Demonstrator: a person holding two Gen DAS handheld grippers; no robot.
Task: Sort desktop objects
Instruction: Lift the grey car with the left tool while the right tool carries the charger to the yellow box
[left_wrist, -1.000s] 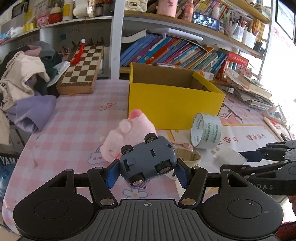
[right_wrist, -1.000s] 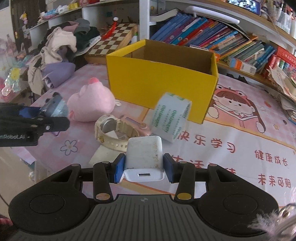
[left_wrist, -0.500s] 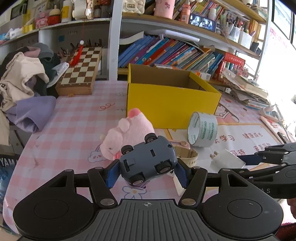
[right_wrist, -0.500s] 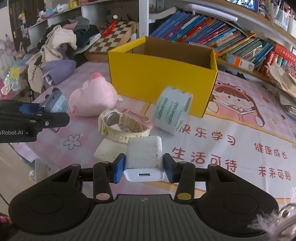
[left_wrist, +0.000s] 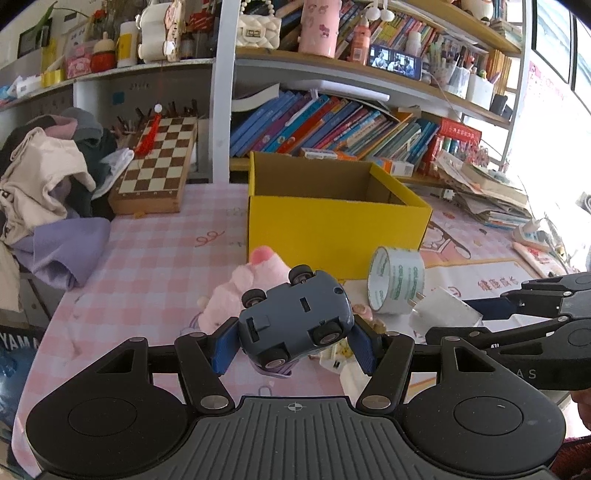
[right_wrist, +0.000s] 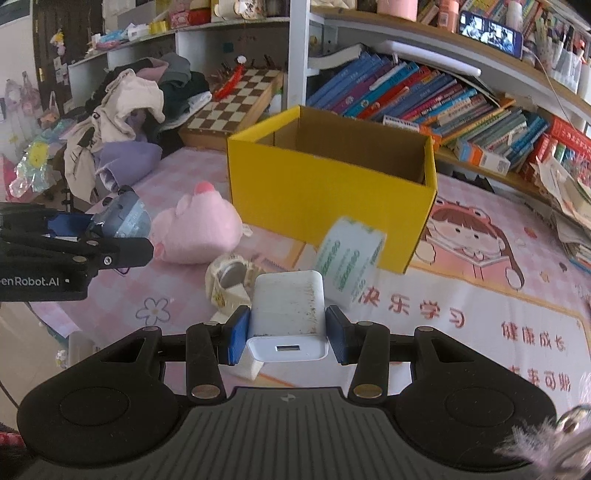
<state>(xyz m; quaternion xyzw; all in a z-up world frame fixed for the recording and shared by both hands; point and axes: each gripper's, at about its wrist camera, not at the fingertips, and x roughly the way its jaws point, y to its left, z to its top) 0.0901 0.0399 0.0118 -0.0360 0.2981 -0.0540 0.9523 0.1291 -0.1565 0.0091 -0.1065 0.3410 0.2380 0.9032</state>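
Note:
My left gripper (left_wrist: 291, 345) is shut on a grey-blue toy car (left_wrist: 295, 319), held belly-up above the desk. My right gripper (right_wrist: 287, 338) is shut on a white USB charger (right_wrist: 288, 312), also lifted; the charger shows in the left wrist view (left_wrist: 445, 314) too. An open yellow cardboard box (left_wrist: 336, 218) (right_wrist: 328, 184) stands behind both. On the desk before it lie a pink plush pig (right_wrist: 195, 230) (left_wrist: 240, 291), a cream wristwatch (right_wrist: 231, 282) and a roll of clear tape (left_wrist: 397, 278) (right_wrist: 349, 262).
A chessboard (left_wrist: 157, 164) and a heap of clothes (left_wrist: 40, 192) lie at the back left. Shelves of books (left_wrist: 332, 125) run behind the box. Stacked papers (left_wrist: 487, 195) sit at the right. The desk's near-left edge (left_wrist: 40, 332) drops off.
Both grippers have risen and moved a little closer to the yellow box with their objects still held. The objects on the desk have not moved.

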